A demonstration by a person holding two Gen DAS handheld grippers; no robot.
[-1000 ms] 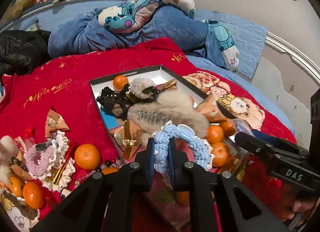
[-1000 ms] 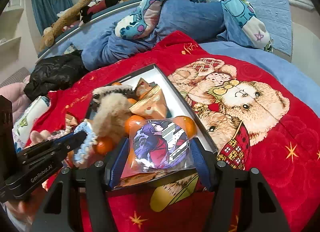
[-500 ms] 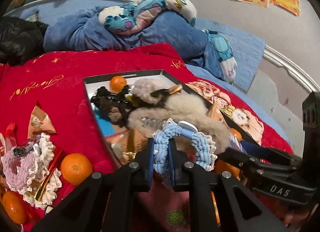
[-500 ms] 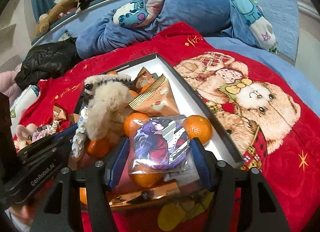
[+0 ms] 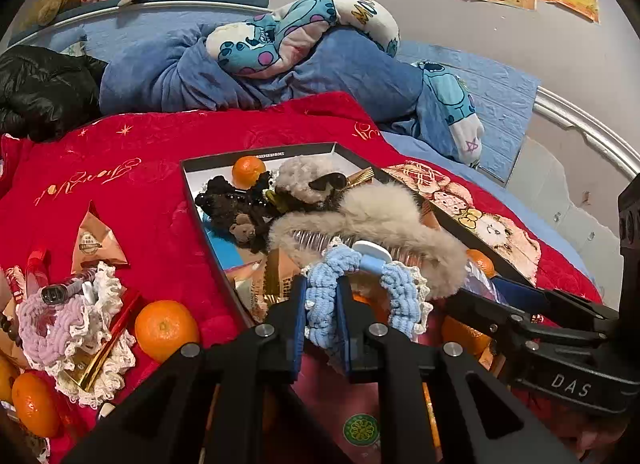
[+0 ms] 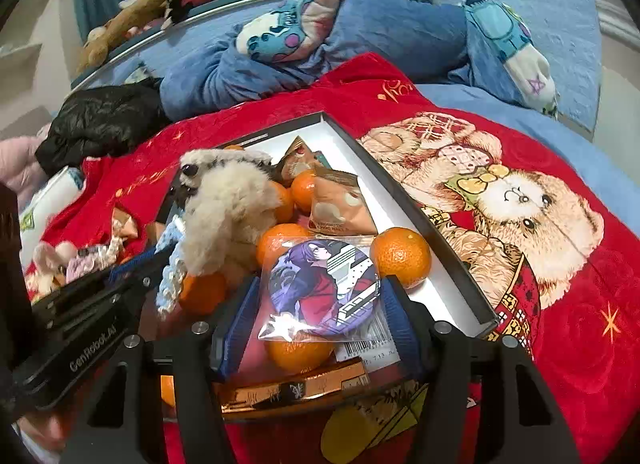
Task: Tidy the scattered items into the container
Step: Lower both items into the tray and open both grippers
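Observation:
A black-rimmed white box (image 5: 256,155) (image 6: 404,200) lies on the red blanket, piled with mandarins, snack packets, a furry beige clip (image 5: 384,216) and a dark knitted item. My left gripper (image 5: 320,316) is shut on a light blue crocheted scrunchie (image 5: 400,296) over the box's near end; it also shows in the right wrist view (image 6: 170,284). My right gripper (image 6: 320,320) is shut on a bagged round anime badge (image 6: 324,288), held over mandarins (image 6: 400,256) in the box.
Loose on the blanket left of the box: a pink crocheted scrunchie (image 5: 60,328), mandarins (image 5: 166,328), a triangular snack packet (image 5: 94,242) and a gold-wrapped stick. Blue bedding, a Stitch pillow (image 5: 304,32) and a black jacket (image 5: 40,88) lie behind.
Both grippers moved forward over the box with their loads still held. The badge now hangs above the mandarins inside the box rather than at its near edge.

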